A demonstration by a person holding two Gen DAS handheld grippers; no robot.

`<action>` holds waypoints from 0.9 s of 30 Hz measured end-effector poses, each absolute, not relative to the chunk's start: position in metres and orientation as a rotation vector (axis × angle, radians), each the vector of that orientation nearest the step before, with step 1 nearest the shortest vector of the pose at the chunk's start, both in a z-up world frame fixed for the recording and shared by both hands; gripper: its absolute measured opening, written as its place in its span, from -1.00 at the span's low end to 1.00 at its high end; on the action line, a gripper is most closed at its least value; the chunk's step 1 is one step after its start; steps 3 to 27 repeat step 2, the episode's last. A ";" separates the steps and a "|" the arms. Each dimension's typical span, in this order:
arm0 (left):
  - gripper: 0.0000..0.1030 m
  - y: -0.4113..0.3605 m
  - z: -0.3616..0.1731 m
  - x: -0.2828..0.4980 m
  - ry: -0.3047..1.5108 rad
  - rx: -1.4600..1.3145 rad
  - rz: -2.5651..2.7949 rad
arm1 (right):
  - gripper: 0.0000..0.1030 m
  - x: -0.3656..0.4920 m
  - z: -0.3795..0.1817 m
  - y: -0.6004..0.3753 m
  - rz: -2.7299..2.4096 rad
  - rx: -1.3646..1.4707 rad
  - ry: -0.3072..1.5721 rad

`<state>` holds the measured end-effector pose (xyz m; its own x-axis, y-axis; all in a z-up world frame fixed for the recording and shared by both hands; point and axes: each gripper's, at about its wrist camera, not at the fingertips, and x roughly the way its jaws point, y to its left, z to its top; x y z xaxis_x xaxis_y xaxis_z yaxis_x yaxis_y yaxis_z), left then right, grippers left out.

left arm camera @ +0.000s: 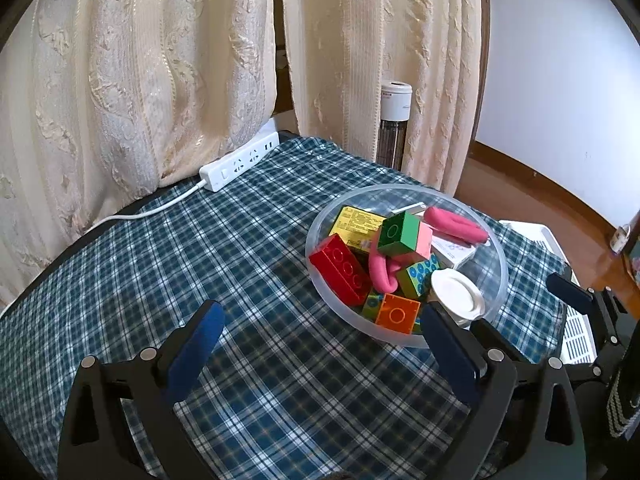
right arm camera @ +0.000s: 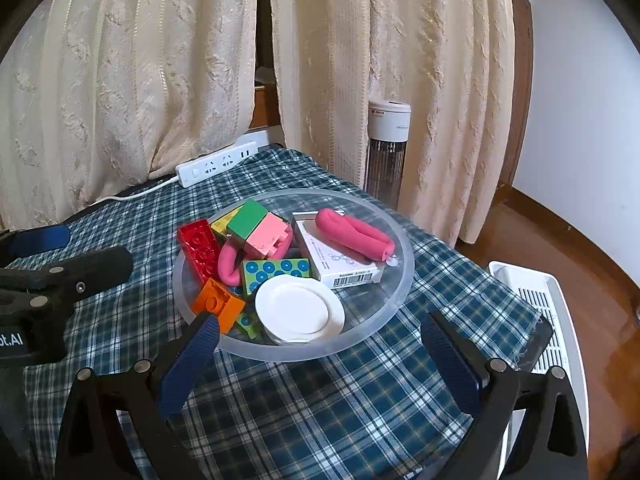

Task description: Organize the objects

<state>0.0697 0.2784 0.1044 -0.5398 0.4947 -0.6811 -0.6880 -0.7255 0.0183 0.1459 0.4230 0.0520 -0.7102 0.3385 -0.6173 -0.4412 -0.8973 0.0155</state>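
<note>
A clear plastic bowl (left arm camera: 500, 264) (right arm camera: 404, 280) sits on the blue plaid tablecloth (left arm camera: 248, 248) (right arm camera: 320, 400). It holds a red brick (left arm camera: 340, 274) (right arm camera: 198, 248), an orange brick (left arm camera: 398, 313) (right arm camera: 218, 304), a green-and-pink block (left arm camera: 404, 236) (right arm camera: 260, 228), a dotted green block (right arm camera: 276, 274), a yellow box (left arm camera: 358, 224), a white box (right arm camera: 340, 260), pink rolls (left arm camera: 456, 226) (right arm camera: 354, 234) and a white lid (left arm camera: 458, 294) (right arm camera: 298, 308). My left gripper (left arm camera: 322, 324) stands open, left of the bowl's near rim. My right gripper (right arm camera: 320, 338) is open too, just in front of the bowl, nothing between its fingers.
A white power strip (left arm camera: 240, 162) (right arm camera: 218, 162) with its cord lies at the table's back edge under cream curtains (left arm camera: 160, 60). A tower heater (left arm camera: 394, 124) (right arm camera: 388, 148) stands behind. A white slotted appliance (left arm camera: 576, 332) (right arm camera: 540, 312) sits right of the table, over wooden floor.
</note>
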 end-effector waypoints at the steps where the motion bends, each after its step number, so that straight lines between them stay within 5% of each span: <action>1: 0.93 0.278 0.104 0.069 0.376 -0.879 2.254 | 0.99 0.146 0.053 0.422 2.563 -0.879 0.227; 27: 0.93 0.277 0.104 0.068 0.381 -0.883 2.262 | 0.99 0.145 0.053 0.421 2.567 -0.878 0.227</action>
